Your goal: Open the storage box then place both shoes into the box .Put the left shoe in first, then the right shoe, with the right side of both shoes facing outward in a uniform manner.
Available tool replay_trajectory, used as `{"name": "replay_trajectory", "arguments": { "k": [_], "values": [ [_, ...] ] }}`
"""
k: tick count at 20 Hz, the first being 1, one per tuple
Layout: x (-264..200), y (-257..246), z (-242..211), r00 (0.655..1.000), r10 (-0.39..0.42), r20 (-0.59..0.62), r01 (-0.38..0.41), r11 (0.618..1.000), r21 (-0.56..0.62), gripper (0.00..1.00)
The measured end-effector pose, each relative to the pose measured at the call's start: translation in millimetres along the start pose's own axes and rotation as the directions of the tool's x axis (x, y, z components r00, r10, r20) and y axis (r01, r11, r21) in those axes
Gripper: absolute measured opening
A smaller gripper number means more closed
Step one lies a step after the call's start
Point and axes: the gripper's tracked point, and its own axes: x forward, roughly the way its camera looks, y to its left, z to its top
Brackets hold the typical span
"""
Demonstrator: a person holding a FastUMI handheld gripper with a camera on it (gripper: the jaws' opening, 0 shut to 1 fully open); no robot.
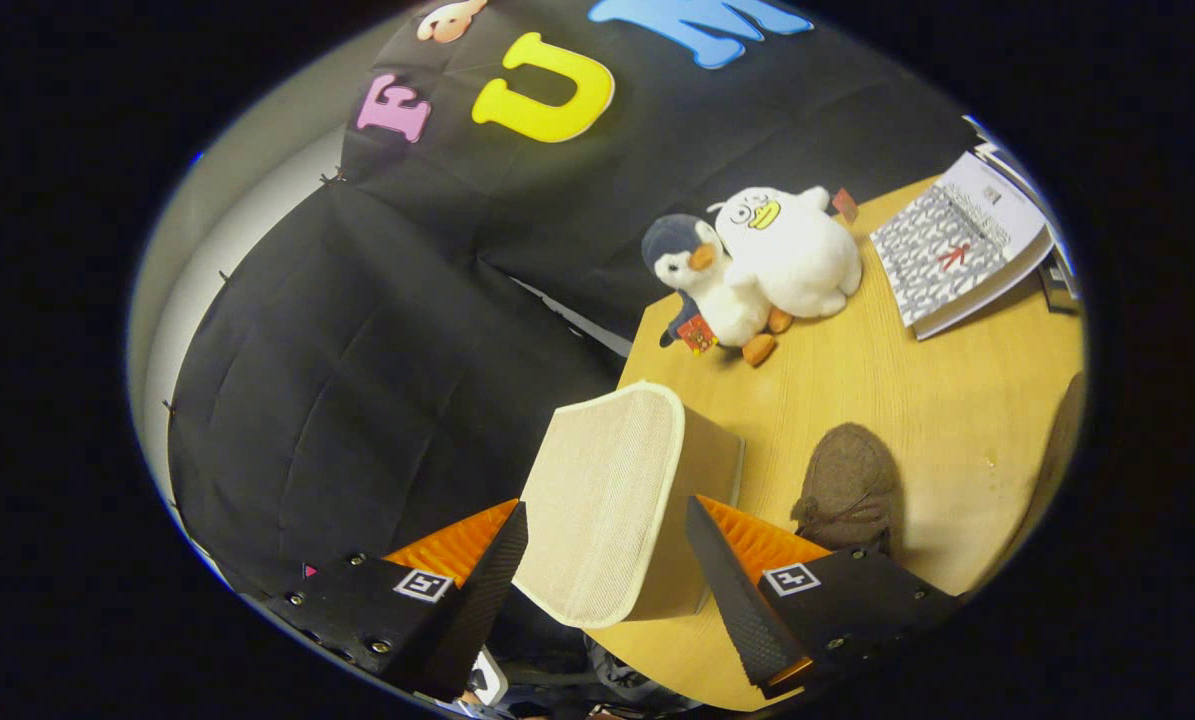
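A plush penguin [705, 285] leans against a white plush duck [792, 250] on the wooden table [937, 400]; a patterned book [952, 245] lies at their three o'clock.

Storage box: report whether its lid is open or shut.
Cannot tell. The storage box stands on the table, its beige mesh panel between the open gripper fingers; no gap into the box shows.

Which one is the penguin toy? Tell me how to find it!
Look at the wooden table, past the beige storage box that sits between the open gripper fingers. Two plush toys lean together near the table's far edge. The penguin is the smaller one with the dark head, beside the all-white duck.
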Motion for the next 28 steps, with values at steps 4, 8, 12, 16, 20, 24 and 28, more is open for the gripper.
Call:
{"name": "replay_trajectory", "arguments": {
  "k": [4,8,12,16,20,24,28],
  "values": [
    [25.9,-11.8,-20.6,0.997,0.037,-0.063,-0.032,0.996,0.087,0.97],
    [44.6,-17.2,-35.7,0.993,0.061,-0.100,-0.048,0.990,0.134,0.97],
    [62.4,-18.0,-45.4,0.989,0.076,-0.129,-0.054,0.985,0.166,0.97],
    [66.2,-15.2,-44.1,0.987,0.067,-0.143,-0.046,0.988,0.148,0.92],
    [70.6,-5.5,-41.2,0.987,0.098,-0.130,-0.080,0.987,0.138,0.57],
    [62.7,8.8,-29.8,0.985,0.133,-0.108,-0.114,0.980,0.165,0.05],
    [57.5,17.9,-34.1,0.982,0.117,-0.148,-0.105,0.991,0.082,0.05]
  ]
}}
